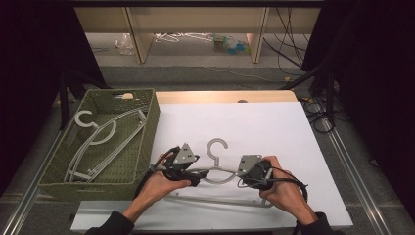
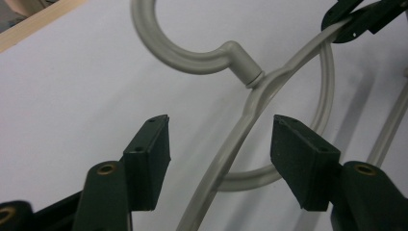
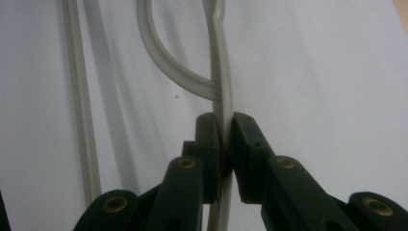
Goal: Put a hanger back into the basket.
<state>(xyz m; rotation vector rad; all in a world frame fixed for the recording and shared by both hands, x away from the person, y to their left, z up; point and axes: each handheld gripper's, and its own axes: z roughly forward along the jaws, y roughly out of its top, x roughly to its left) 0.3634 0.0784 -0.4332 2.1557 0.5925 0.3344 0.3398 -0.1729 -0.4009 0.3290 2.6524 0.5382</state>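
Note:
A grey plastic hanger (image 1: 217, 147) lies on the white sheet (image 1: 254, 122) near the front, hook pointing away from me. My right gripper (image 1: 241, 180) grips its right shoulder; in the right gripper view the pads (image 3: 244, 130) press the thin hanger arm (image 3: 222, 72) from both sides. My left gripper (image 1: 199, 174) is at the left shoulder, just below the neck. In the left gripper view its jaws (image 2: 219, 149) stand apart on either side of the hanger arm (image 2: 250, 110) without touching it. The right gripper's tips (image 2: 358, 19) clamp the hanger farther along.
A green woven basket (image 1: 149, 122) stands at the left and holds several grey hangers (image 1: 103, 137). The wooden table edge (image 1: 220, 96) runs behind the white sheet. Shelving, cables and clutter lie on the floor beyond.

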